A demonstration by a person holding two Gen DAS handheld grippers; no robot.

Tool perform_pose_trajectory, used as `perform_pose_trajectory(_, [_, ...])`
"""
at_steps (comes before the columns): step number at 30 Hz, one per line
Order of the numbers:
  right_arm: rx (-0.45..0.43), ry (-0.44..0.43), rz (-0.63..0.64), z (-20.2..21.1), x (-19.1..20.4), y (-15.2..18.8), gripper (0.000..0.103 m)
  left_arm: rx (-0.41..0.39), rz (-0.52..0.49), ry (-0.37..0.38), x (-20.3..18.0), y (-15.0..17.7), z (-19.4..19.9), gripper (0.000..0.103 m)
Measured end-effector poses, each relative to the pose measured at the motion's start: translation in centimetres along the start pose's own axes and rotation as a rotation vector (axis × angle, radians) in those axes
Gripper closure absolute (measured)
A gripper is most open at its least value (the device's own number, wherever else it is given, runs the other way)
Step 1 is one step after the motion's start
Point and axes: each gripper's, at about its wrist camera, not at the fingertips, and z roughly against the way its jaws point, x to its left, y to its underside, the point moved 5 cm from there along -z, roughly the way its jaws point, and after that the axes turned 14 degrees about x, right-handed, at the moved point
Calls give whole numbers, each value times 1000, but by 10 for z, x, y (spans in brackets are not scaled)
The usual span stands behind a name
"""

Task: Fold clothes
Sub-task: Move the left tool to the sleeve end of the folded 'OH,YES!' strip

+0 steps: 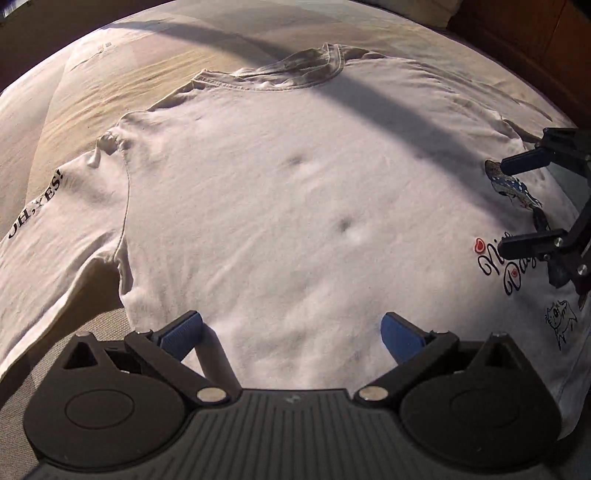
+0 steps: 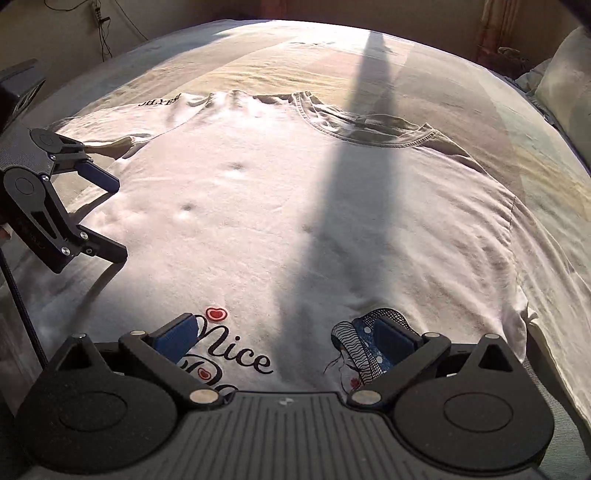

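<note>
A white T-shirt (image 1: 280,206) lies spread flat on a bed, collar (image 1: 295,74) at the far side, its printed hem part folded up. My left gripper (image 1: 291,332) hovers open over the shirt's near edge, beside the left sleeve (image 1: 55,229) lettered "OH, YES!". Seen from the right wrist, the same shirt (image 2: 295,206) shows a "Nice Day" print (image 2: 236,350) and a drawn head (image 2: 369,343). My right gripper (image 2: 284,339) stands open just above those prints, nothing between its fingers. Each gripper appears in the other's view: the right one (image 1: 506,206) and the left one (image 2: 118,218).
The bed sheet (image 1: 110,70) stretches beyond the collar, with a long shadow band across it. A wooden headboard or cabinet (image 1: 524,40) is at the far right. A pillow (image 2: 565,81) lies at the bed's right edge. Cables hang on the wall (image 2: 99,22).
</note>
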Motion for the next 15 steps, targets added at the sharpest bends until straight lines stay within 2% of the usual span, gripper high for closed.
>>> perform_pose_trajectory(3, [-25,6,-107,-5,-1,-20,0,-59,51,-14,11,0,13,1])
perform_pose_trajectory(5, [-41,7,-171,-8,-1,-34,0,-87,112,-55,30,1,17,1])
perform_pose_trajectory(7, [-59,-20,-172,-9,9,-49,0,-103,195,-71,55,8,20,1])
perform_pose_trajectory(11, [-85,-83,-74,-10,41,-81,0,-137,351,-93,105,28,29,1])
perform_pose_trajectory(15, [-93,-140,36,-12,74,-113,0,-167,465,-122,144,54,39,1])
